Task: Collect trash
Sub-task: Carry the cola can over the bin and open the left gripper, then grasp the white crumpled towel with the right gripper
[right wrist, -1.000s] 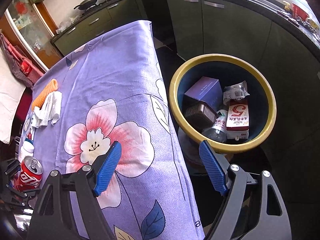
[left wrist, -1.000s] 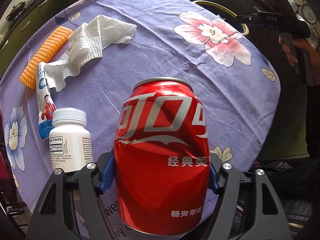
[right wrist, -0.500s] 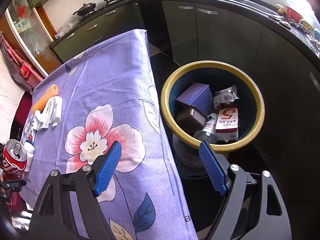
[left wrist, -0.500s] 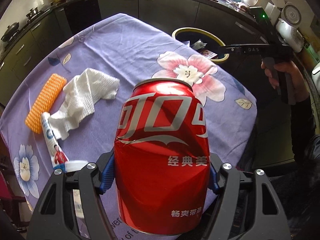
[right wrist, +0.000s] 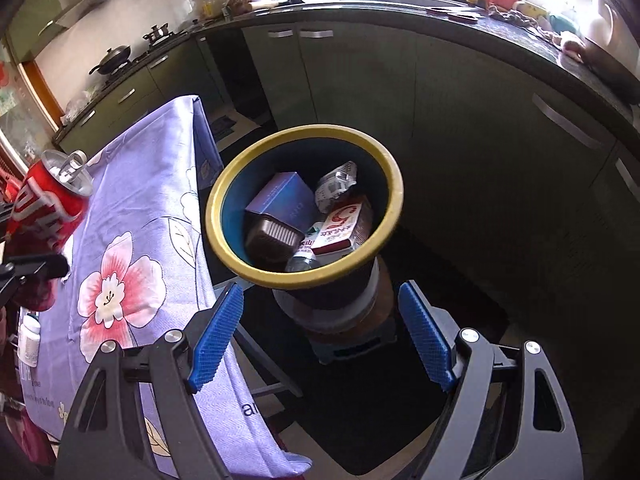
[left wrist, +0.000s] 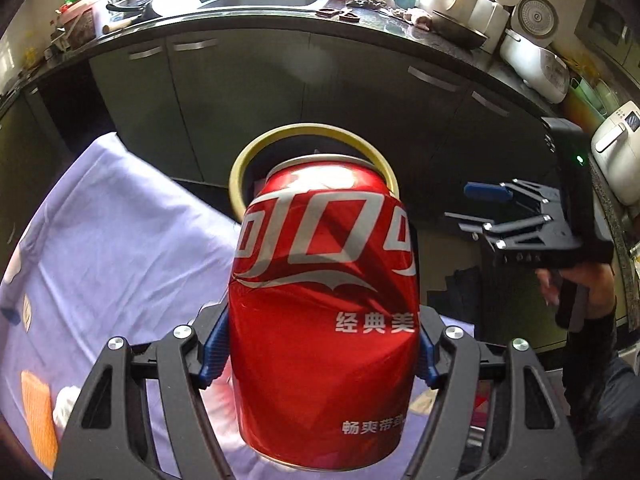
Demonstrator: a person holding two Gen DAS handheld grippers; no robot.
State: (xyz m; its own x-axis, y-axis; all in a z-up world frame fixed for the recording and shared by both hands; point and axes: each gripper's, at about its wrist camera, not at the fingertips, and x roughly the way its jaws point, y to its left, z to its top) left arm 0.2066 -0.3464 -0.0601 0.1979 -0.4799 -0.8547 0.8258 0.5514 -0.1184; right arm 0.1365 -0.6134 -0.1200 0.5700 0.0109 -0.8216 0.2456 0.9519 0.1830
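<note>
A dented red cola can [left wrist: 324, 312] is clamped upright between the 2 blue-padded fingers [left wrist: 214, 350] of the left gripper [left wrist: 320, 354], held in the air above the right-hand edge of the surface [left wrist: 120, 248], which is draped in a purple flowered cloth. Just beyond the can's silver top rises the yellow rim of the trash bin [left wrist: 310, 132], standing on the floor beside that edge in front of dark kitchen cabinets.

The right gripper [right wrist: 320, 330] hangs off the surface's edge with its fingers [right wrist: 218, 330] spread wide and nothing between them, the bin [right wrist: 304, 280] directly beyond them. Inside the bin lie a purple box [right wrist: 282, 198], a brown plastic tray [right wrist: 272, 240], a red carton [right wrist: 340, 228], a crumpled wrapper [right wrist: 336, 182] and what appears to be a clear bottle [right wrist: 304, 258], partly buried.

On the cloth near the surface's far left corner sit an orange foam net [left wrist: 38, 420] and a white tissue [left wrist: 66, 400], both blurred. A white pill bottle [right wrist: 29, 340] stands near the front-left edge.
</note>
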